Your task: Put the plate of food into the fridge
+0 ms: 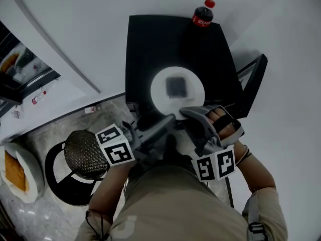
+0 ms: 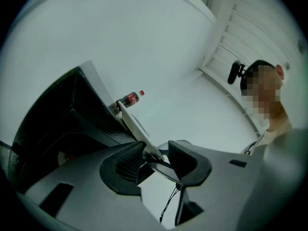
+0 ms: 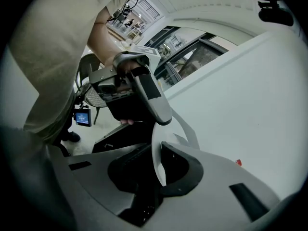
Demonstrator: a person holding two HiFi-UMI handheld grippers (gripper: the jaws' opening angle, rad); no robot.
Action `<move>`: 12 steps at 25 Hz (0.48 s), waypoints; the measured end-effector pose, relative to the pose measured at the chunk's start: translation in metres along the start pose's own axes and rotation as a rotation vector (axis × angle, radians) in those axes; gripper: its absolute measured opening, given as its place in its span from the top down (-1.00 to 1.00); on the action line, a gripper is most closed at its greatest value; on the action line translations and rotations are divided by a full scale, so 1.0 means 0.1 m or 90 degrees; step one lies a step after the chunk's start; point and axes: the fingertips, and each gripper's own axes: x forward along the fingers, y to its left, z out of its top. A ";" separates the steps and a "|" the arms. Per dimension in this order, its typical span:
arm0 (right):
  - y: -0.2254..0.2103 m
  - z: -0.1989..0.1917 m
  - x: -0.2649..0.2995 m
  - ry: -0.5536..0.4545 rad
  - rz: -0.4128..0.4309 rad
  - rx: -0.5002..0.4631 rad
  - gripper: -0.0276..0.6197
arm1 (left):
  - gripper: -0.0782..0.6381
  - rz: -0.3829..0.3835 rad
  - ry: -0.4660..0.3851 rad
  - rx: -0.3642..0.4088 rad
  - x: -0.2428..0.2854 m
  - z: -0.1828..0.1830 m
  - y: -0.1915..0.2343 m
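Head camera: above me, facing steeply down on the black table (image 1: 145,44), plate (image 1: 159,93) and cola bottle (image 1: 202,15), the farthest of the views. Camera on my left gripper (image 1: 169,120): close behind my jaws, sighting along the plate's rim towards the bottle. Camera on my right gripper (image 1: 189,113): equally close, facing back at my left gripper and torso. All three share the plate.

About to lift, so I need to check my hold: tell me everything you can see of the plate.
The plate is round, white and smooth like ceramic, with a dark square piece of food at its middle. It looks level at the near edge of the black table; whether it rests there I cannot tell. Its near rim sits between both tongs: the right tongs pinch it, the left tongs stand open around it.
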 end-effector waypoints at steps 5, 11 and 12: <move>0.02 0.04 -0.06 -0.004 -0.019 -0.019 0.75 | 0.36 -0.018 -0.016 -0.046 0.00 0.01 -0.03; 0.01 0.03 -0.09 -0.008 -0.022 -0.047 0.78 | 0.36 -0.028 -0.039 -0.134 0.05 0.03 -0.02; 0.02 0.04 -0.09 -0.010 -0.021 -0.054 0.78 | 0.36 -0.024 -0.041 -0.137 0.05 0.03 0.00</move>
